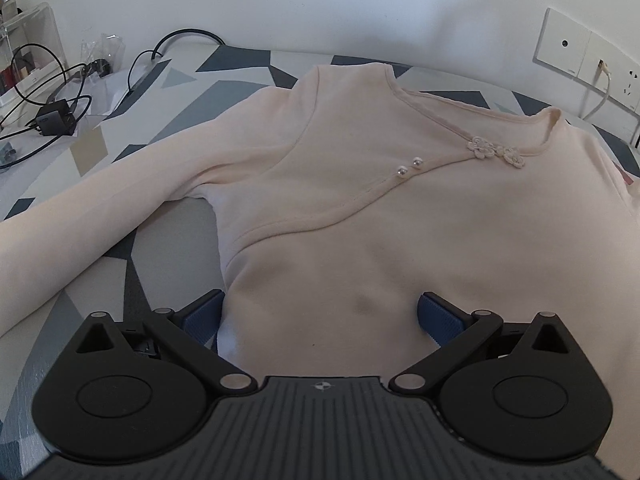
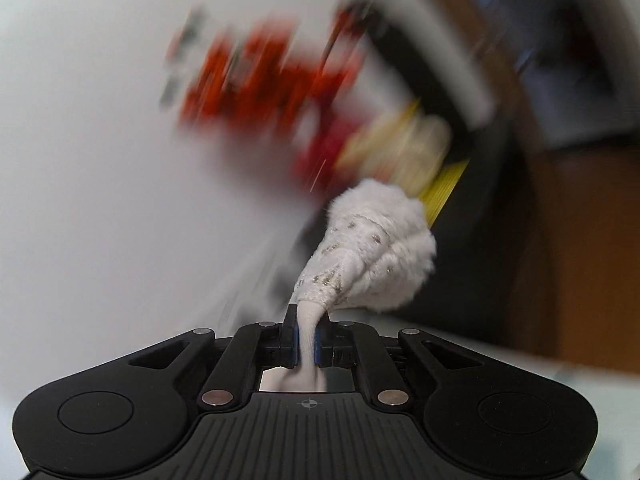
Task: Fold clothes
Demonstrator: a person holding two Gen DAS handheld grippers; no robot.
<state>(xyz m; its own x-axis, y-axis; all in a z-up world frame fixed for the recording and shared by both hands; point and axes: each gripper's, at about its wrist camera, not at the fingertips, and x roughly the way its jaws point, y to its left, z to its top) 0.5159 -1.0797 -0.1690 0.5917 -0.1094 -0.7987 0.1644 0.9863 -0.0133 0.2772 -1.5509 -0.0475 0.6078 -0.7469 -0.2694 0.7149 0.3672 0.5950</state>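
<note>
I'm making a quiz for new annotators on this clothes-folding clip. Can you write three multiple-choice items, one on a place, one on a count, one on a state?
1. Where does the black charger lie?
A. On the table, left of the top
B. On the top's chest
C. Between the left gripper's pads

2. How many pearl beads sit on the top's front?
A. Five
B. Two
C. None

3. How does the right gripper stand?
A. Wide open, nothing in it
B. Shut on a cable
C. Shut on the sleeve

Answers:
1 A: the charger rests with its cables on the table, left of the cream top.
2 B: two pearl beads show beside the slanted seam.
3 C: the right gripper pinches the sleeve, its fluffy cuff bunched above the pads; the left gripper stands open.
</note>
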